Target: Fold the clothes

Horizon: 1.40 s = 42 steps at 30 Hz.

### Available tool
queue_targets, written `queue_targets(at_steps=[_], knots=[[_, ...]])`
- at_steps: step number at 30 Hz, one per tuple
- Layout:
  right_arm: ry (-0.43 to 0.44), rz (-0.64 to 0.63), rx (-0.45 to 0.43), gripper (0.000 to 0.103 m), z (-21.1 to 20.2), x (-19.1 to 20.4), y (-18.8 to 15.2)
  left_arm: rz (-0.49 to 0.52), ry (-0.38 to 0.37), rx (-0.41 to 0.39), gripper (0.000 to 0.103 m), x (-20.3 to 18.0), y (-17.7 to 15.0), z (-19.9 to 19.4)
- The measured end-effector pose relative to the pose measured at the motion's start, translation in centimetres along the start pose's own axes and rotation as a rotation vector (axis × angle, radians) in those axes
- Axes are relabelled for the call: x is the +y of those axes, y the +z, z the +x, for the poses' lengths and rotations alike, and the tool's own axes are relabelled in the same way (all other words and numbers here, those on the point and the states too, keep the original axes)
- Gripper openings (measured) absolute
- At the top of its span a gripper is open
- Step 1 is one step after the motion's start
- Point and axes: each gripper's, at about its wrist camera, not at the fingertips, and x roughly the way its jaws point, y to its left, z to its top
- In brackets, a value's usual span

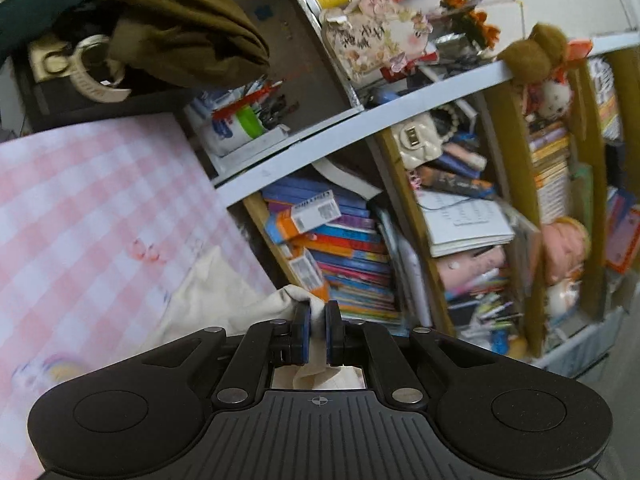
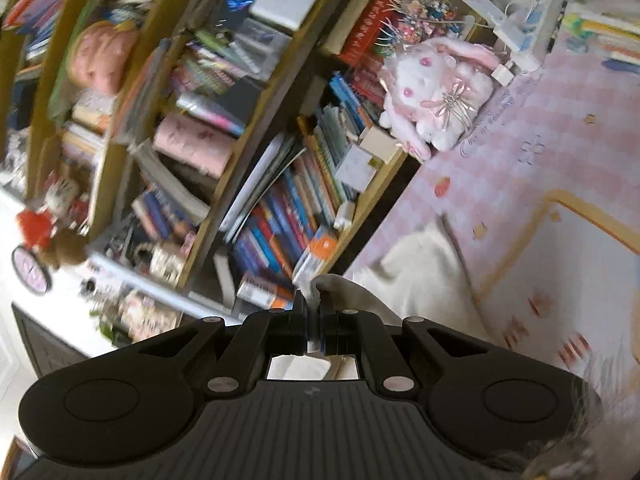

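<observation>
left gripper [image 1: 318, 316] fingers clamped on cream garment [image 1: 224, 296] edge | right gripper [image 2: 314, 304] likewise pinching it [image 2: 416, 276] | we judge the cloth hangs between both, trailing to the pink checked bed [image 1: 80, 200]

Room's pretty packed. A wooden bookshelf [image 1: 416, 216] with yellowish uprights fills most of both views, crammed with colourful books [image 1: 352, 256], notebooks and boxes lying every which way. A white shelf board [image 1: 360, 120] runs across it, with a brown plush toy [image 1: 540, 52] sitting on its edge and a cream quilted bag [image 1: 418, 138] tucked just under it. The surface below is covered with a pink and white checked cloth [image 1: 80, 208]. In the right wrist view a white and pink bunny plush [image 2: 436, 96] leans against the shelf, a white power strip [image 2: 528, 36] lies near it, and a round purple clock [image 2: 30, 270] sits far left. Light is soft and even, everything slightly blurred
</observation>
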Motion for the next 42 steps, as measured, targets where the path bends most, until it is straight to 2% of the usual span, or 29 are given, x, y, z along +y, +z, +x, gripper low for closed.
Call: queue_targets(at_steps=[8,17,22,27,30,33,35,37,38,42], knots=[[-0.058,0.066,0.059,0.005,9.8,-3.1,4.0,0.025,0.139,-0.025,0.005,-0.5,1.5,7.6],[-0.098,0.093,0.118,0.005,17.7,-5.9,6.5,0.011,0.243,-0.041,0.005,0.7,2.3,13.9],[-0.157,0.107,0.138,0.005,21.0,-8.0,6.7,0.055,0.382,0.012,0.005,2.2,1.8,17.8],[-0.290,0.081,0.177,0.005,24.1,-10.1,5.6,0.162,0.443,0.038,0.006,1.4,1.0,18.1],[-0.331,0.060,0.189,0.005,25.0,-10.9,5.3,0.228,0.477,0.053,0.007,0.8,0.4,18.3],[-0.340,0.052,0.199,0.005,25.1,-11.2,5.2,0.294,0.511,0.068,0.013,0.3,-0.1,18.4],[-0.342,0.026,0.200,0.011,24.8,-10.8,5.3,0.338,0.533,0.077,0.020,-0.1,-0.4,18.5],[-0.355,-0.039,0.187,0.036,24.0,-9.5,5.4,0.382,0.556,0.087,0.021,-0.5,-0.8,18.6],[-0.362,-0.091,0.172,0.040,23.4,-8.5,5.3,0.404,0.567,0.092,0.022,-0.7,-0.9,18.6],[-0.394,-0.346,0.150,0.047,21.7,-4.2,2.6,0.641,0.493,0.189,0.022,-3.7,-5.5,18.4]])
